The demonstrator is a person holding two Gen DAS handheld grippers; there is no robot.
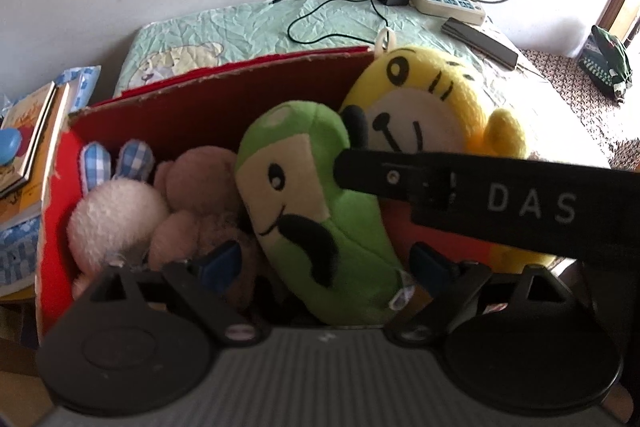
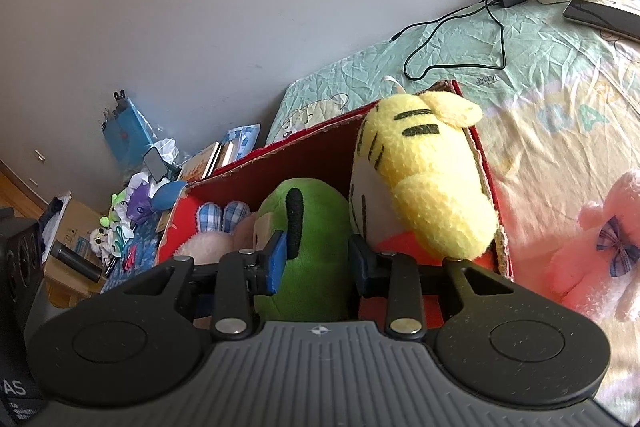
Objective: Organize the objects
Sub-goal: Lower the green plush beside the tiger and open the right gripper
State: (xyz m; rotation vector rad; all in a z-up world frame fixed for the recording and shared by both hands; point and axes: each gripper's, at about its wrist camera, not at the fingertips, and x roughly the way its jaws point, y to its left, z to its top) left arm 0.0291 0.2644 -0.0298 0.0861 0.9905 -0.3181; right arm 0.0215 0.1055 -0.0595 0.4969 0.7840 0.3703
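While my right hand-held gripper (image 2: 316, 261) clamps the green plush (image 2: 304, 251) inside the red cardboard box (image 2: 486, 163) and my left hand-held gripper (image 1: 324, 263) gapes around it, I fear it snagging the yellow tiger plush (image 2: 424, 179) out.

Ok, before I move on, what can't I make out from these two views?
- Red box floor: both views, buried under the toys.
- Green plush lower end: right wrist view, behind the right tool; left wrist view, behind the left tool.
- Pink bear: right wrist view, cut by the right edge, washed out.
- Floor clutter beside the box: too small.
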